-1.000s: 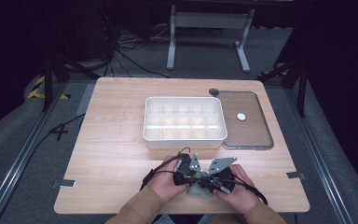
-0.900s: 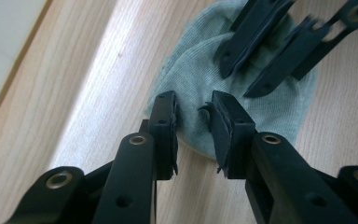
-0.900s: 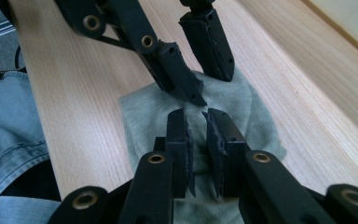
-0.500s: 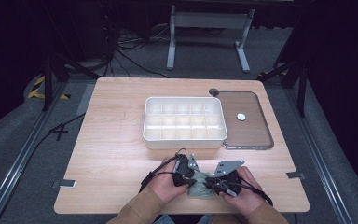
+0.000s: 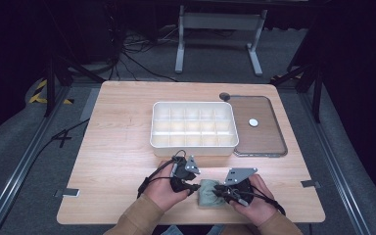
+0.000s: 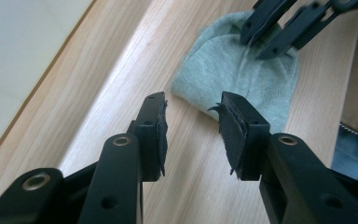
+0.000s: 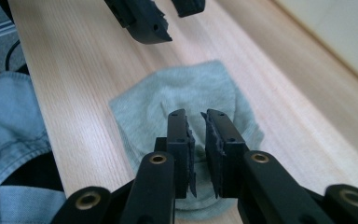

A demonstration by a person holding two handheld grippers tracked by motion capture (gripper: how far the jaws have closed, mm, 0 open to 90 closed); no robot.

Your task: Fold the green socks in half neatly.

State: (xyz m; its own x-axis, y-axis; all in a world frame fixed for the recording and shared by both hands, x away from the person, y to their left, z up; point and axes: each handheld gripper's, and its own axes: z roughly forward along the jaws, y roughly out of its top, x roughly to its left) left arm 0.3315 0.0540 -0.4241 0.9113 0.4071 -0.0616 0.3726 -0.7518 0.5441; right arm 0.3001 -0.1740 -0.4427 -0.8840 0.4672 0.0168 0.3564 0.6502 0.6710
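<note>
One small grey-green sock (image 5: 209,194) lies flat on the table (image 5: 122,127), close to its near edge and a little right of the middle, between the two hands. We see that the hands have moved apart in the last second: before, both grippers were pressed together over the sock, and now the left gripper (image 5: 194,186) has come off its left side with the jaws standing wide and empty. The right gripper (image 5: 219,188) is over the sock's right part, its jaws narrow with only a thin gap; some fabric seems to sit between them, but we cannot tell if it is really pinched. We judge that the sock has just been laid down or smoothed, and that the left hand is free for a new hold.

Farther toward the far edge stands a white compartment box (image 5: 194,127), empty, and beside it, toward the right edge, its clear lid (image 5: 264,137) with a small white disc (image 5: 253,123) on it. We can read no brand, label or writing anywhere.
</note>
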